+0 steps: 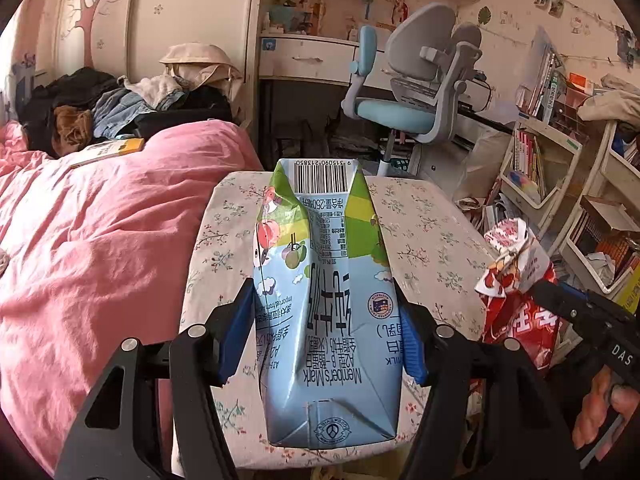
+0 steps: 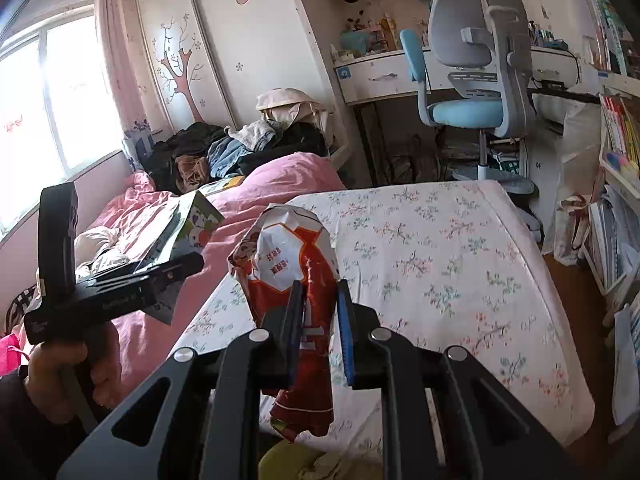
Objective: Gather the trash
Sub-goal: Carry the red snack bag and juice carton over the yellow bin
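Note:
My left gripper [image 1: 326, 300] is shut on a light blue milk carton [image 1: 328, 312], its blue pads pressing both sides; the carton points away over the flowered bed [image 1: 432, 232]. The right gripper [image 2: 320, 292] is shut on a crumpled red and white snack bag [image 2: 292, 264], which hangs down below the fingers. In the left wrist view that snack bag [image 1: 516, 280] and the right gripper show at the right edge. The right wrist view has the left gripper [image 2: 120, 280] at the left with the milk carton [image 2: 180, 228] in it, held by a hand [image 2: 60, 376].
A pink duvet [image 1: 100, 240] covers the bed's left side, with a clothes pile [image 1: 120, 104] at its head. A blue and grey desk chair [image 1: 416, 92] stands before a desk beyond the bed. Crowded bookshelves [image 1: 568, 184] line the right wall.

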Demonstrator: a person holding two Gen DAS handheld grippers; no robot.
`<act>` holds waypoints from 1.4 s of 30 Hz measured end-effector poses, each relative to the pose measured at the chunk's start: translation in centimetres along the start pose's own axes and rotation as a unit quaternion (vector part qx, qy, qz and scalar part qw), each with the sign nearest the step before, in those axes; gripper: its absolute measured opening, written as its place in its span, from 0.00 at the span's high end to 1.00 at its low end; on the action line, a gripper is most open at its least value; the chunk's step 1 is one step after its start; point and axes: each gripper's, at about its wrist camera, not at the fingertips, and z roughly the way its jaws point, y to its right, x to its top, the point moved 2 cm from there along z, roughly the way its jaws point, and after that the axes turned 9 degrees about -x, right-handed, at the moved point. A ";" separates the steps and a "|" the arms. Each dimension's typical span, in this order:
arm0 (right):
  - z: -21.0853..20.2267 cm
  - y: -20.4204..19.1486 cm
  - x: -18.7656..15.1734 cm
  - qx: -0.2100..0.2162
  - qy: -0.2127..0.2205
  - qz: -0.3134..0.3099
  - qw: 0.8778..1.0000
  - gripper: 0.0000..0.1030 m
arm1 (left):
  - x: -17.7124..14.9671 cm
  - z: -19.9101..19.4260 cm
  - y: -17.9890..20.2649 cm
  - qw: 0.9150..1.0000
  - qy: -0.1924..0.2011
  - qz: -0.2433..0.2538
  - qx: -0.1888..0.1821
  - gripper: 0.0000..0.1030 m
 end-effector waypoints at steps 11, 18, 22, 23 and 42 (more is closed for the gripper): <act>-1.9 0.3 -2.4 -0.003 -0.008 0.011 1.000 0.83 | -2.4 -1.6 0.8 1.000 -0.003 -0.002 0.001 0.41; -2.1 0.6 -3.5 -0.004 -0.021 0.018 1.000 0.83 | -4.3 -2.4 1.3 1.000 -0.011 -0.009 -0.002 0.41; -2.3 0.3 -4.1 -0.006 -0.025 0.016 1.000 0.83 | -5.2 -2.9 1.5 1.000 -0.013 -0.013 -0.005 0.41; -2.4 0.2 -4.2 -0.007 -0.026 0.016 1.000 0.83 | -5.3 -3.0 1.6 1.000 -0.013 -0.014 -0.006 0.41; -2.8 0.7 -6.0 -0.024 -0.045 0.019 0.999 0.83 | -8.1 -4.3 2.4 0.999 -0.027 -0.023 -0.013 0.41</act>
